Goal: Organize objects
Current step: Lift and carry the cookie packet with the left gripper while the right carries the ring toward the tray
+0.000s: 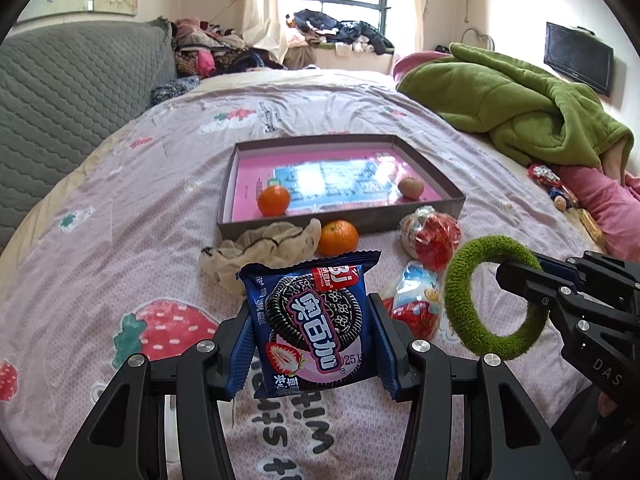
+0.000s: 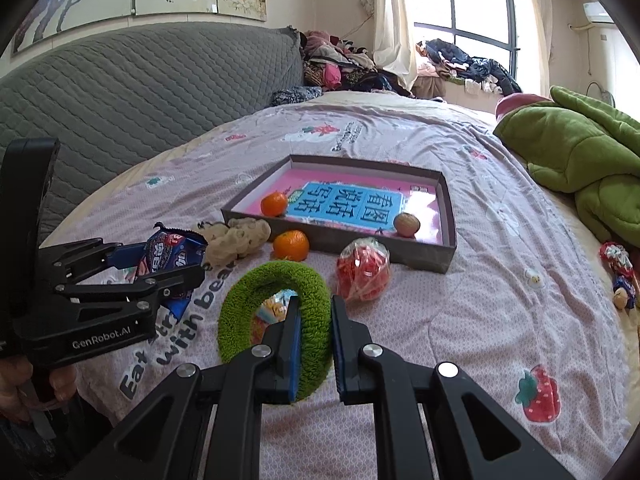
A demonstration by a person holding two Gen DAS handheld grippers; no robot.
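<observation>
My left gripper (image 1: 310, 322) is shut on a blue cookie packet (image 1: 312, 320), held upright above the bedspread; the same left gripper (image 2: 188, 270) shows at the left of the right wrist view with the cookie packet (image 2: 168, 256). My right gripper (image 2: 314, 320) is shut on a fuzzy green ring (image 2: 276, 320), one finger through its hole; in the left wrist view the right gripper (image 1: 516, 276) and green ring (image 1: 496, 296) hang at the right. Ahead lies a shallow grey box (image 1: 448, 196) with a pink book, an orange (image 1: 273, 200) and a brown nut (image 1: 411, 188) inside.
In front of the grey box (image 2: 344, 244) lie a second orange (image 1: 338, 238), a beige cloth (image 1: 260, 254), a red snack bag (image 1: 434, 240) and another red-blue bag (image 1: 412, 300). A green blanket (image 1: 520, 108) fills the right side, with small toys (image 1: 552, 188) beside it; a grey headboard (image 1: 72, 92) stands on the left.
</observation>
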